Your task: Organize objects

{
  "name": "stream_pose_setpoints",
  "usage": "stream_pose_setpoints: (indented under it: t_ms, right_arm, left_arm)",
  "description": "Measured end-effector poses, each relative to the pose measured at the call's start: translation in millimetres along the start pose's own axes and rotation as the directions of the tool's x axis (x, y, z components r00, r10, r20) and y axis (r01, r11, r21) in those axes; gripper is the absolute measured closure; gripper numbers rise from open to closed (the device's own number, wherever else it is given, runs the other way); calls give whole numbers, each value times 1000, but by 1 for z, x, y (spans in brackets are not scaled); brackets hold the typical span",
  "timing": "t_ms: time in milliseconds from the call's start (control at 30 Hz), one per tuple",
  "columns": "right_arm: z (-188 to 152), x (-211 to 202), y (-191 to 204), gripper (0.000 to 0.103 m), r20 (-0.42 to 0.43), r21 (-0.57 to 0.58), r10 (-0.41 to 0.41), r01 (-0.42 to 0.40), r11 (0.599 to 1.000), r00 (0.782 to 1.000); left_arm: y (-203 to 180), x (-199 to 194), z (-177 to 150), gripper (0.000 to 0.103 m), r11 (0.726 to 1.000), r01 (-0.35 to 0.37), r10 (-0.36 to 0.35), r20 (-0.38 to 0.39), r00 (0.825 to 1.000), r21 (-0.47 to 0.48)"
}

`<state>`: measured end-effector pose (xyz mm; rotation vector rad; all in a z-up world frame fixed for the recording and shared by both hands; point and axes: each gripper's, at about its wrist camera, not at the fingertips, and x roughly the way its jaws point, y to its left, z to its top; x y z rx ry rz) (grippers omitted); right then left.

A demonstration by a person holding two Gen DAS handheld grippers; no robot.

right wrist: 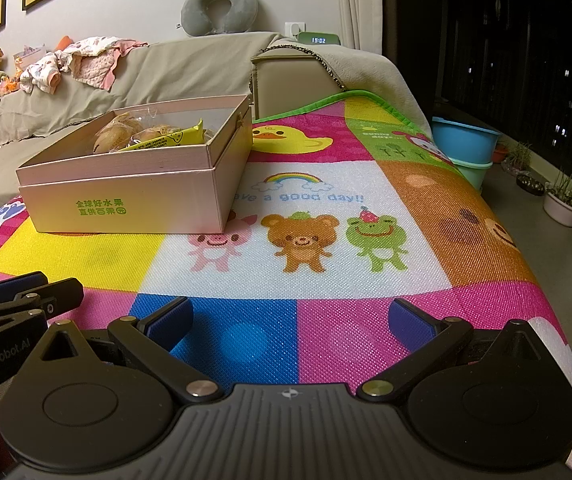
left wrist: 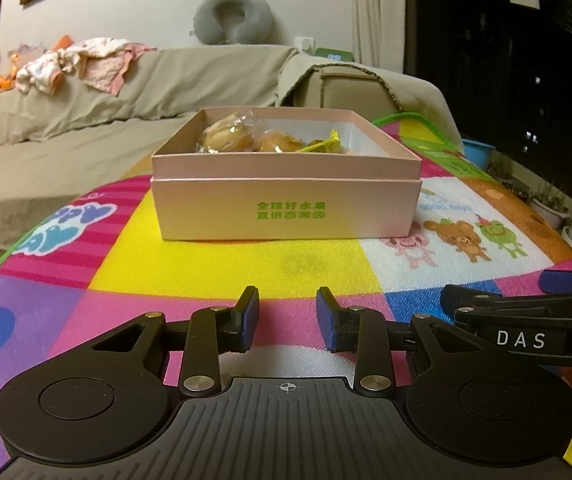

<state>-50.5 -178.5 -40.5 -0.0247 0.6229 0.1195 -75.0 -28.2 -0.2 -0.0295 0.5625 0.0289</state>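
Observation:
A pink open box (left wrist: 286,208) with green print stands on the colourful play mat (left wrist: 189,260), straight ahead of my left gripper (left wrist: 287,300). Inside lie wrapped buns (left wrist: 221,136) and a yellow packet (left wrist: 322,145). My left gripper is open with a narrow gap and empty, low over the mat, well short of the box. In the right wrist view the box (right wrist: 133,196) is at the far left with the buns (right wrist: 117,134) and yellow packet (right wrist: 165,140). My right gripper (right wrist: 292,316) is wide open and empty over the mat (right wrist: 326,240).
A covered sofa (left wrist: 85,120) with baby clothes (left wrist: 65,64) and a grey neck pillow (left wrist: 231,14) stands behind the mat. Blue and green basins (right wrist: 466,148), plant pots (right wrist: 566,200) and a white stand are on the floor to the right. A clock (right wrist: 318,39) sits behind the sofa arm.

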Motion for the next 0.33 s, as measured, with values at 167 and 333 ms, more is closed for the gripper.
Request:
stream_pose_setpoints:
  t_ms: [167, 333]
  right_arm:
    - [0, 0, 0, 0, 0, -1, 0, 0, 1000, 1000]
    - [0, 0, 0, 0, 0, 0, 0, 0, 1000, 1000]
  left_arm:
    - [1, 0, -1, 68, 1000, 6, -6, 4, 1000, 3]
    - [0, 1, -1, 68, 1000, 3, -3, 6, 1000, 7]
